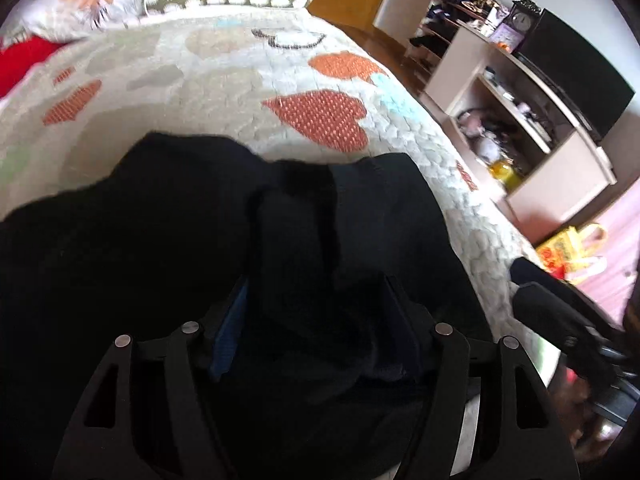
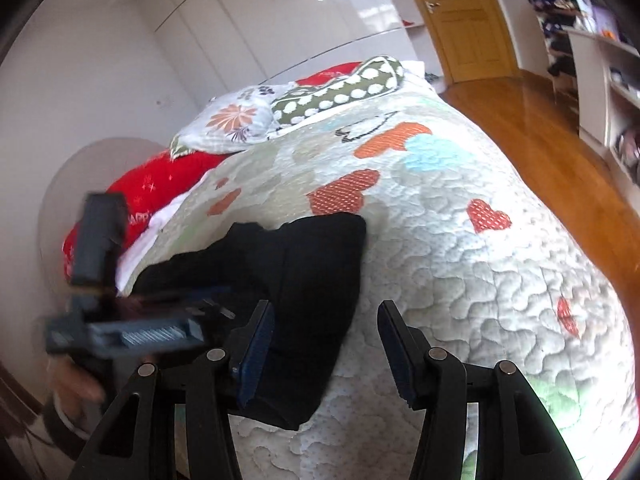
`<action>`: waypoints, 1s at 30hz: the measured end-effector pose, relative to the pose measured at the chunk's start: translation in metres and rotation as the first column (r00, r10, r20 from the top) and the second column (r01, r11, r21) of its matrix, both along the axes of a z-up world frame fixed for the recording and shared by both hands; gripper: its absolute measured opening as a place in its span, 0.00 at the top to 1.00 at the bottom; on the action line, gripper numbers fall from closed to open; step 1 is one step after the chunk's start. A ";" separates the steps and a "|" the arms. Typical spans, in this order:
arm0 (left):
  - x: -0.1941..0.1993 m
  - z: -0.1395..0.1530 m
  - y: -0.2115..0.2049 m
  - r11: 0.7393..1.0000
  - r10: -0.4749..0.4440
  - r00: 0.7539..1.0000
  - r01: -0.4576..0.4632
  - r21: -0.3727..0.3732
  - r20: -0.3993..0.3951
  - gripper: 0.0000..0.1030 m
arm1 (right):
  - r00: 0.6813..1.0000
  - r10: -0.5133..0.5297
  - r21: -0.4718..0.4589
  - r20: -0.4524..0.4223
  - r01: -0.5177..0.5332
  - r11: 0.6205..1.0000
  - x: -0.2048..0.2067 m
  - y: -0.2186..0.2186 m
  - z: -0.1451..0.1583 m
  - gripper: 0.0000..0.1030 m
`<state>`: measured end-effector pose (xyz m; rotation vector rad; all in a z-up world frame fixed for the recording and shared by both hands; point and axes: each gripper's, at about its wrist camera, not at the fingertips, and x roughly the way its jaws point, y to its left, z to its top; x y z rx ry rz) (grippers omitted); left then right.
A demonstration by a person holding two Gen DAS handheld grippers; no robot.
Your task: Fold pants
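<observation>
Black pants (image 1: 180, 248) lie bunched on the quilted bed (image 1: 224, 80). In the left wrist view my left gripper (image 1: 316, 296) has its fingers spread with a fold of the black fabric between them; I cannot tell if they pinch it. In the right wrist view the pants (image 2: 304, 280) lie folded over on the quilt (image 2: 460, 248). My right gripper (image 2: 324, 320) is open and empty, above the pants' right edge. The left gripper's body (image 2: 120, 320) shows blurred at the left, over the pants.
Pillows (image 2: 320, 96) and a red blanket (image 2: 160, 184) lie at the head of the bed. A shelf unit (image 1: 520, 120) with clutter and a dark screen stands right of the bed. A yellow bag (image 1: 568, 248) sits on the floor. A wooden door (image 2: 460, 20) is beyond.
</observation>
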<state>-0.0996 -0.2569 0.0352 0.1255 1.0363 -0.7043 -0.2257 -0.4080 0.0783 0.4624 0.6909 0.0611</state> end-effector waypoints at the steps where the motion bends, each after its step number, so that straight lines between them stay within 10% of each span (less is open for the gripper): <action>1: -0.002 0.002 -0.002 1.000 -0.005 1.000 0.005 -0.004 0.001 0.55 | 1.000 -0.004 -0.001 0.002 0.004 1.000 -0.001 -0.001 0.002 0.50; 2: -0.002 0.005 -0.001 1.000 -0.007 1.000 0.007 -0.021 -0.018 0.72 | 1.000 -0.007 -0.004 0.006 0.007 1.000 -0.005 -0.004 0.002 0.50; 5: -0.001 0.022 0.015 0.998 0.003 1.000 -0.005 -0.061 -0.029 0.82 | 1.000 0.001 -0.012 0.030 -0.001 1.000 -0.016 -0.007 0.011 0.50; 15: 0.001 0.017 0.076 0.992 0.122 0.992 -0.122 -0.030 -0.009 0.82 | 0.993 0.108 -0.070 0.045 -0.105 0.992 0.016 0.038 0.013 0.50; 21: -0.001 0.018 0.087 0.984 0.173 0.985 -0.173 -0.040 -0.018 0.70 | 0.974 0.151 -0.302 -0.167 -0.196 0.933 0.045 0.083 -0.027 0.50; 30: -0.007 0.029 0.140 0.954 0.300 0.953 -0.299 -0.030 0.046 0.62 | 0.974 0.217 -0.359 -0.064 -0.226 0.906 0.051 0.106 0.006 0.50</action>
